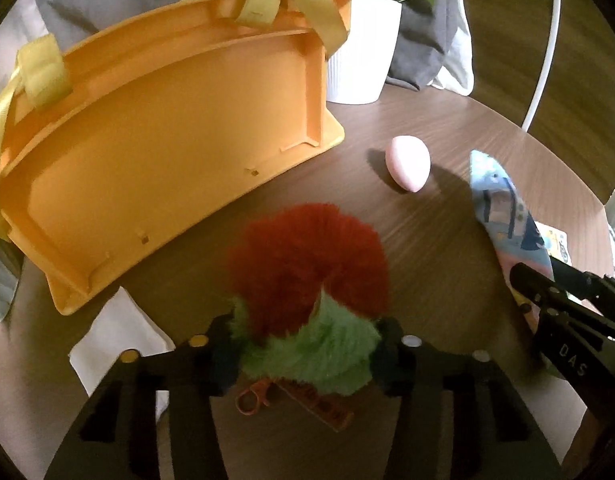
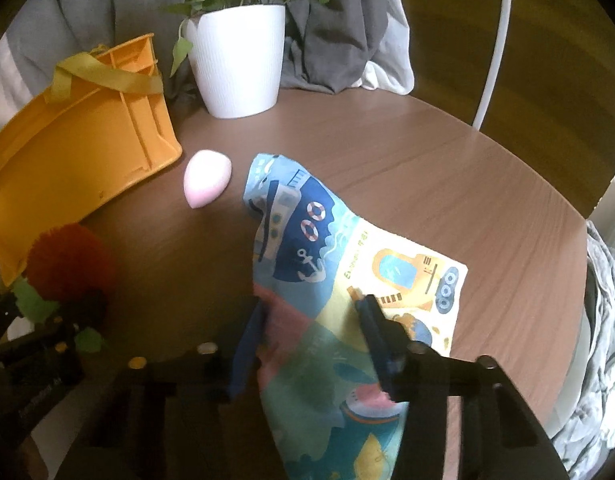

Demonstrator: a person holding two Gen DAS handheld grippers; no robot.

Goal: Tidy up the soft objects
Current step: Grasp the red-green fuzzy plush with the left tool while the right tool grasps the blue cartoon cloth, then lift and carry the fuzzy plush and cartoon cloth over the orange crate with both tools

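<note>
**Both grips closing: lift clean, then load the orange tote**

We work over the round table [image 2: 447, 168]. The orange tote [image 1: 167, 132] lies on its side, top left. Our right gripper [image 2: 311, 344] has its jaws partly closed around the printed cloth [image 2: 307, 248]; pinch a thick fold. Our left gripper [image 1: 303, 344] squeezes the red-green pompom [image 1: 307, 280]; lift straight. The pink sponge [image 1: 408, 163] sits loose beside the tote.

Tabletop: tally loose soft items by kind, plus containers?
Plush toys: 1, red-and-green pompom
Sponges: 1, pink egg sponge
Cloths: 1, printed cloth
Bins: 1, orange bin on its side
Plant pots: 1, white pot
Total: 5
</note>
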